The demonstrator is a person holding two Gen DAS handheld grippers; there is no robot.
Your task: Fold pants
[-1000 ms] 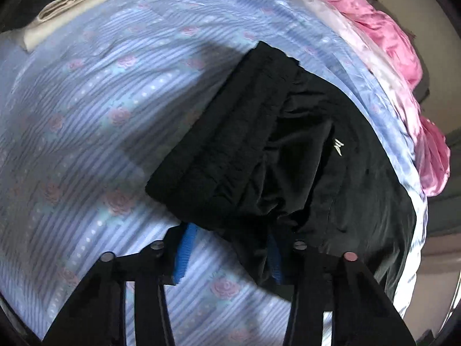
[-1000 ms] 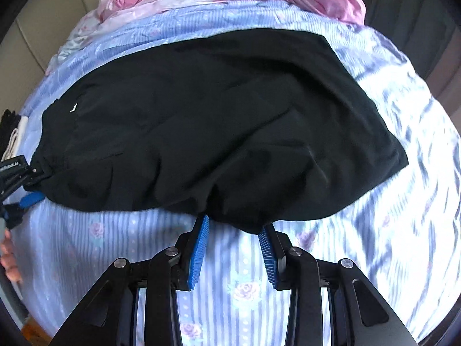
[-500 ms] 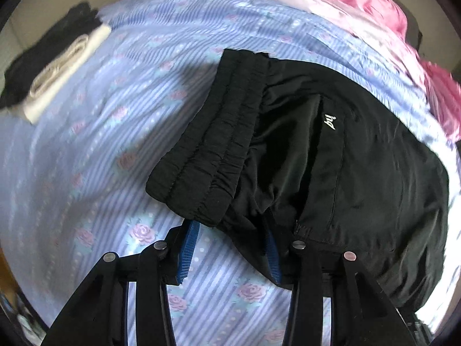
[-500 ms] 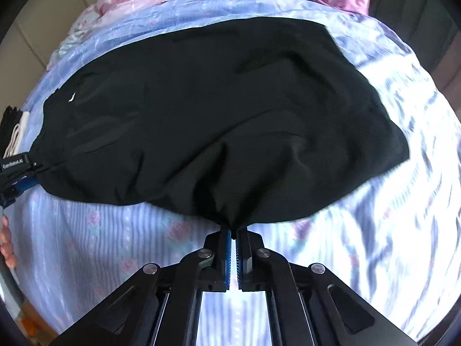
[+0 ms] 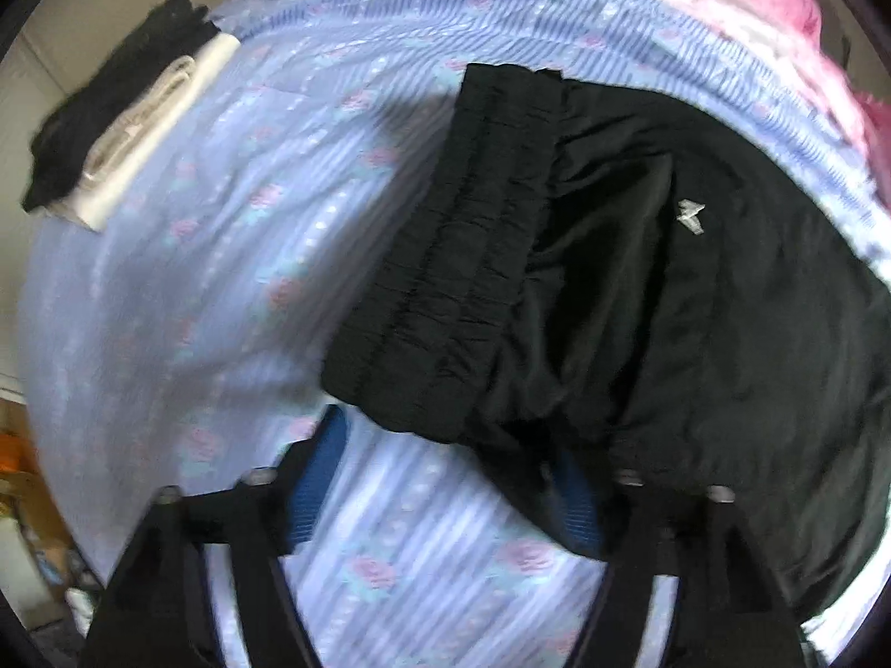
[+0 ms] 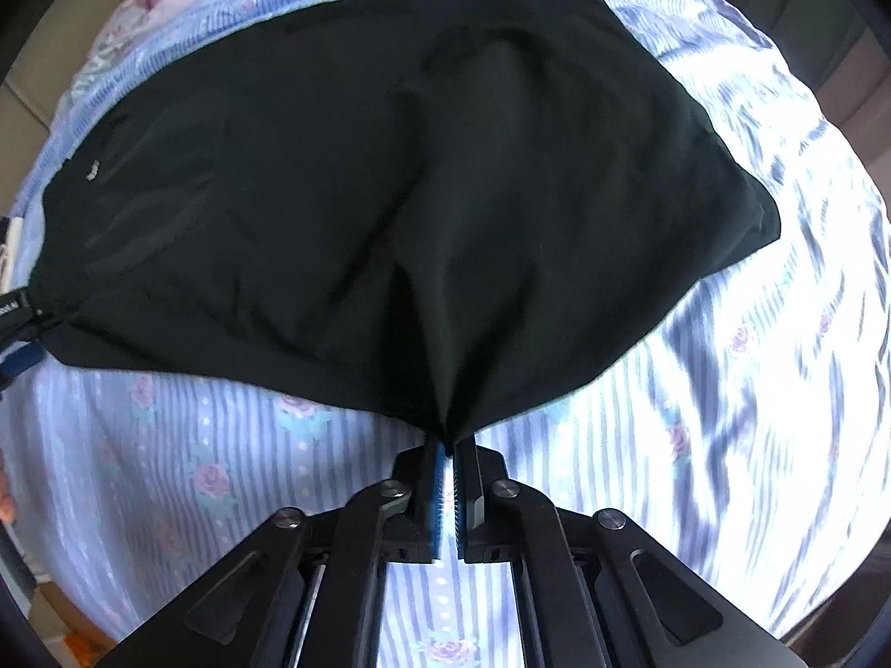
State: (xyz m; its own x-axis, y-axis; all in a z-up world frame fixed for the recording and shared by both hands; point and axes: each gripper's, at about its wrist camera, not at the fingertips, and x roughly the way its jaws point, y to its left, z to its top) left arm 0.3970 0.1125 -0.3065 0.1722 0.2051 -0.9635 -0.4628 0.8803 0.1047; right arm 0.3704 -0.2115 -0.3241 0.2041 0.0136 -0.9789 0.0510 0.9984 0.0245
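Black pants (image 6: 423, 195) lie spread on a blue striped floral bedsheet (image 6: 752, 389). My right gripper (image 6: 447, 445) is shut on the pants' near edge and the cloth bunches into folds at the pinch. In the left wrist view the elastic waistband (image 5: 445, 256) and a small white logo (image 5: 689, 217) show. My left gripper (image 5: 445, 445) is open. Its jaws straddle the waistband's near corner, and the right pad is partly hidden under the cloth. The left gripper also shows at the right wrist view's left edge (image 6: 16, 334).
A folded stack of black and cream clothes (image 5: 128, 128) lies at the far left of the bed. Pink satin bedding (image 5: 779, 5) is heaped along the far right edge. Beige wall and floor clutter lie beyond the bed's left side.
My right gripper closed on the pants' near edge and has pulled it up and toward me. My left gripper stayed open at the waistband corner while its view tilted.
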